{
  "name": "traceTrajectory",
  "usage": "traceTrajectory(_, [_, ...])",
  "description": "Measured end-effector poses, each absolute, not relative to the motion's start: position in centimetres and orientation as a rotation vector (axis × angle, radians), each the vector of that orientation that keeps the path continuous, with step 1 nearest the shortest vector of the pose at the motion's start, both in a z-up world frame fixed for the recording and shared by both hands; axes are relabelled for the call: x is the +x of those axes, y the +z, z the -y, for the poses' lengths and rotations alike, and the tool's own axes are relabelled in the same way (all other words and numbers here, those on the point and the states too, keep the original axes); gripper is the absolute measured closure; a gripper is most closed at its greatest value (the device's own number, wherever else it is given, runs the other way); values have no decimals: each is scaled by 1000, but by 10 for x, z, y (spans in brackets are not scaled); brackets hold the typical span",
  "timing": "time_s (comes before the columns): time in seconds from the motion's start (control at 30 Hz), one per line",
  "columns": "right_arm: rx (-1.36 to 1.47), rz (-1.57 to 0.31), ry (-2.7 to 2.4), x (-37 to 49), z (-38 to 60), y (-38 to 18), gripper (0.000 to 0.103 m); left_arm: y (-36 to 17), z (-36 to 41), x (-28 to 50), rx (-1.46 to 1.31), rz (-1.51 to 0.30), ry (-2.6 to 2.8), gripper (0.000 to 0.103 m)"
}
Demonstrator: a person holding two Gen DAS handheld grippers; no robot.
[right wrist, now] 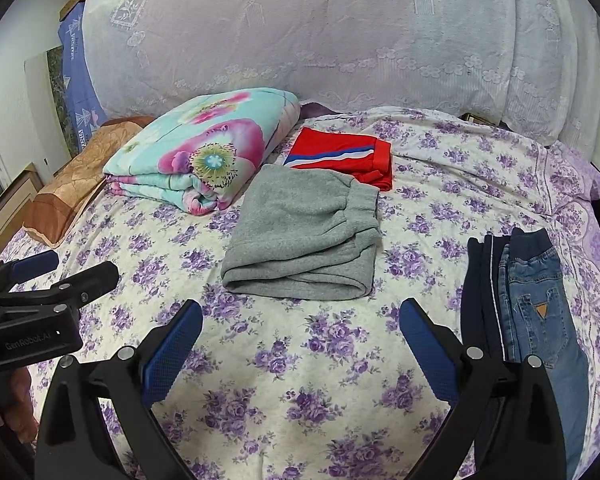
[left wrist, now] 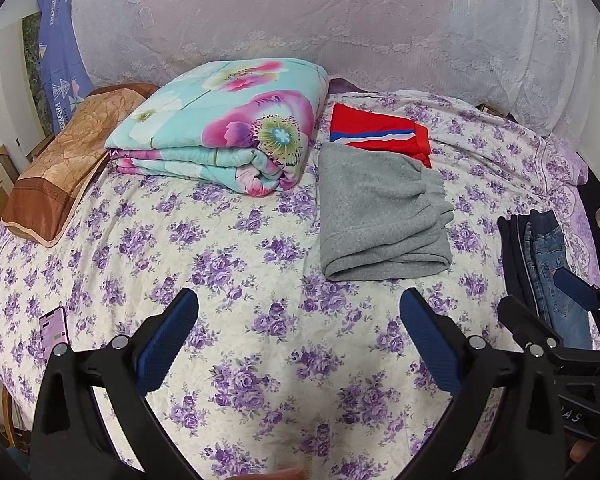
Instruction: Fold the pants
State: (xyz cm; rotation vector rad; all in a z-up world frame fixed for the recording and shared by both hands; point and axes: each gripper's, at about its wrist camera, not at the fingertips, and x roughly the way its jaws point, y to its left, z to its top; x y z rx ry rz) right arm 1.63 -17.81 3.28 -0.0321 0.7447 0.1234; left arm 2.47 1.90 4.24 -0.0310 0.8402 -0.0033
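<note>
Grey pants (left wrist: 384,216) (right wrist: 300,240) lie folded on the flowered bed sheet (left wrist: 240,264) (right wrist: 440,184), with folded red pants (left wrist: 380,132) (right wrist: 348,156) just behind them. Blue jeans (left wrist: 556,280) (right wrist: 540,300) rest lengthwise on dark pants (left wrist: 514,256) (right wrist: 480,288) at the right. My left gripper (left wrist: 298,312) (right wrist: 86,265) hovers open over bare sheet, in front of the grey pants. My right gripper (right wrist: 300,320) (left wrist: 548,300) is open too, just short of the grey pants, its right finger beside the dark pants. Neither holds anything.
A folded floral quilt (left wrist: 220,128) (right wrist: 192,148) and a brown pillow (left wrist: 60,172) (right wrist: 68,188) take up the back left. A phone (left wrist: 54,330) lies near the left edge. A lace-covered headboard (left wrist: 340,32) rises behind the bed.
</note>
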Motion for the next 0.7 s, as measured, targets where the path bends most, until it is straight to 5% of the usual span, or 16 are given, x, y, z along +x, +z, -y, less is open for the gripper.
traceTrajectory(0.7, [-34, -777, 118, 22, 172, 23, 4, 38, -21, 29, -32, -851, -9, 5])
